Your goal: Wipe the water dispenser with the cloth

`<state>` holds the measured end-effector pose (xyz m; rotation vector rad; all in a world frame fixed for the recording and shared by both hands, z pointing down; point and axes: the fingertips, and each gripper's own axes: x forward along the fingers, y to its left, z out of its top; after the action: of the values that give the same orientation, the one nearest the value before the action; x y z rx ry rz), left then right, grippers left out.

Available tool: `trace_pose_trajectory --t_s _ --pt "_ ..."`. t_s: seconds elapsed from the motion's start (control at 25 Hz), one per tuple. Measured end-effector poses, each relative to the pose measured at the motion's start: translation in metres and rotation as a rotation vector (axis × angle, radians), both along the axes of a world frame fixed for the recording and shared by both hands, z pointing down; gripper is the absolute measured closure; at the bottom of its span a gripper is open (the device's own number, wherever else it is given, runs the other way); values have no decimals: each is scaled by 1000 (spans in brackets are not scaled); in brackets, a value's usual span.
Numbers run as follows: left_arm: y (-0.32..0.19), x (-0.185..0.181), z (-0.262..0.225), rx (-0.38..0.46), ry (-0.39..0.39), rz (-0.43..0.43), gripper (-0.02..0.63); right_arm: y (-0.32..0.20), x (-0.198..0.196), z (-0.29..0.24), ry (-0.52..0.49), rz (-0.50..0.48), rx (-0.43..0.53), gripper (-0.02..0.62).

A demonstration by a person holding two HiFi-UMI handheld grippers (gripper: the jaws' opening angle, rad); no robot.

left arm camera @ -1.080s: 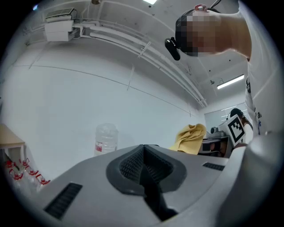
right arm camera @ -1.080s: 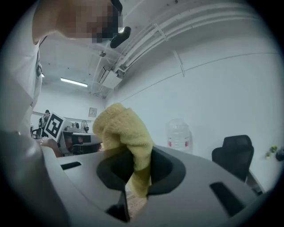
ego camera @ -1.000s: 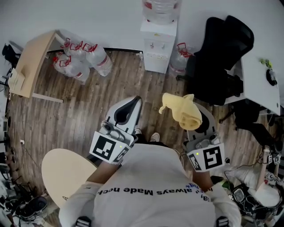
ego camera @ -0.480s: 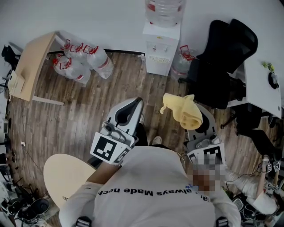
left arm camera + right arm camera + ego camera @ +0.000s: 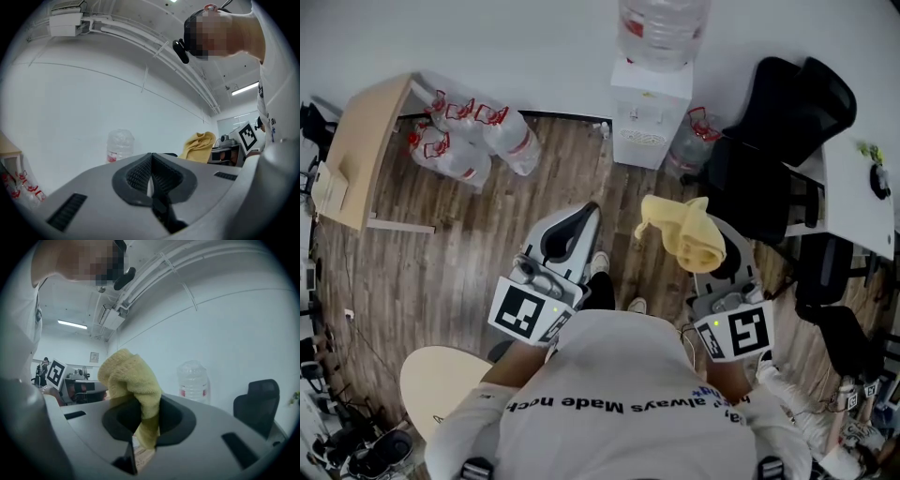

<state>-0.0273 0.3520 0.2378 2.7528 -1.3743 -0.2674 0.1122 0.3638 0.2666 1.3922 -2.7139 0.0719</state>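
The white water dispenser [image 5: 649, 111] stands against the far wall with a clear bottle [image 5: 662, 30] on top. That bottle [image 5: 192, 380] also shows in the right gripper view, and the bottle [image 5: 119, 146] shows in the left gripper view. My right gripper [image 5: 701, 251] is shut on a yellow cloth [image 5: 682, 231], which bunches up above the jaws; the cloth [image 5: 132, 380] fills the middle of the right gripper view. My left gripper [image 5: 574, 225] is shut with nothing in it, level with the right one. Both grippers are well short of the dispenser.
Several water jugs [image 5: 469, 141] lie left of the dispenser beside a wooden table [image 5: 358, 141]. Another jug [image 5: 694, 141] stands at the dispenser's right. A black office chair [image 5: 778, 141] and a white desk [image 5: 862, 178] are at the right. A round wooden seat [image 5: 441, 375] is at my lower left.
The dispenser and the room have shifted nearer and lower in the head view as the person steps toward it. Both grippers keep their pose and the cloth stays held.
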Motion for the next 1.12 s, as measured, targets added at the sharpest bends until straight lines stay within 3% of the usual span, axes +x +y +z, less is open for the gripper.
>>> trace_pose_trajectory --t_s 0.48,1.12 --pt "-64 -63 0 -7 8 -1 588 -66 -63 -3 26 -7 -2 531" --pt "-119 -88 10 -18 0 26 588 -120 -86 9 22 34 -19 531"
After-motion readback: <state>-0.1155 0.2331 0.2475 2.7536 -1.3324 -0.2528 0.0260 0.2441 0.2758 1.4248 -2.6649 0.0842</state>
